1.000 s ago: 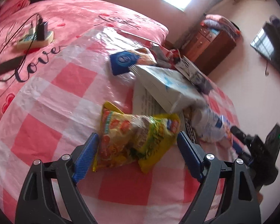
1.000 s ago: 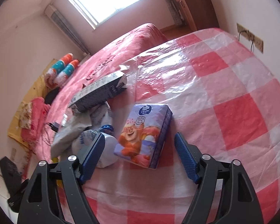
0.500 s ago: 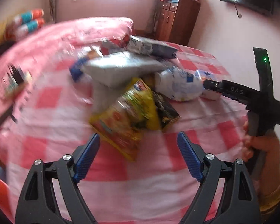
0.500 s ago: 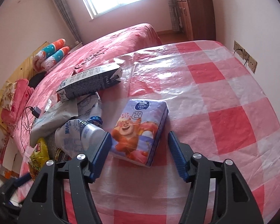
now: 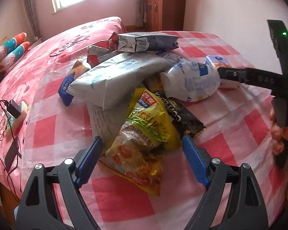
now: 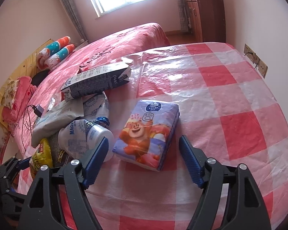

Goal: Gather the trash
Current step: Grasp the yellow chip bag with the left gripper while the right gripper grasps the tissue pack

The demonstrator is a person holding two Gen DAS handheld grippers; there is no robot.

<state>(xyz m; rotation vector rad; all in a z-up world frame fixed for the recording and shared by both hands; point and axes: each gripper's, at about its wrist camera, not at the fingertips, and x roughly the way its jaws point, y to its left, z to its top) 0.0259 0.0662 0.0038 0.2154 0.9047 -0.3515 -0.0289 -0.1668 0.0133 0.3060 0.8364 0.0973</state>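
Observation:
A pile of trash lies on a pink checked plastic sheet (image 5: 230,115) on the bed. My left gripper (image 5: 142,153) is open, its jaws either side of a yellow snack bag (image 5: 144,134). Behind it lie a black wrapper (image 5: 184,117), a large white bag (image 5: 117,76), a white bottle (image 5: 192,80), a dark carton (image 5: 147,42) and a blue packet (image 5: 66,88). My right gripper (image 6: 144,153) is open, its jaws around the near end of a purple tissue pack (image 6: 147,132). The bottle (image 6: 86,136) and carton (image 6: 98,80) lie to its left.
A power strip with a charger and cables (image 5: 13,113) lies on the bed at the left. Pillows (image 6: 55,51) sit by the wall. A wooden cabinet (image 5: 163,3) stands at the back. Wall sockets (image 6: 255,61) are at the right of the bed.
My left gripper swung round the pile and now faces the yellow bag lengthwise, closer in. My right gripper moved nearer to the tissue pack, jaws now beside its near end.

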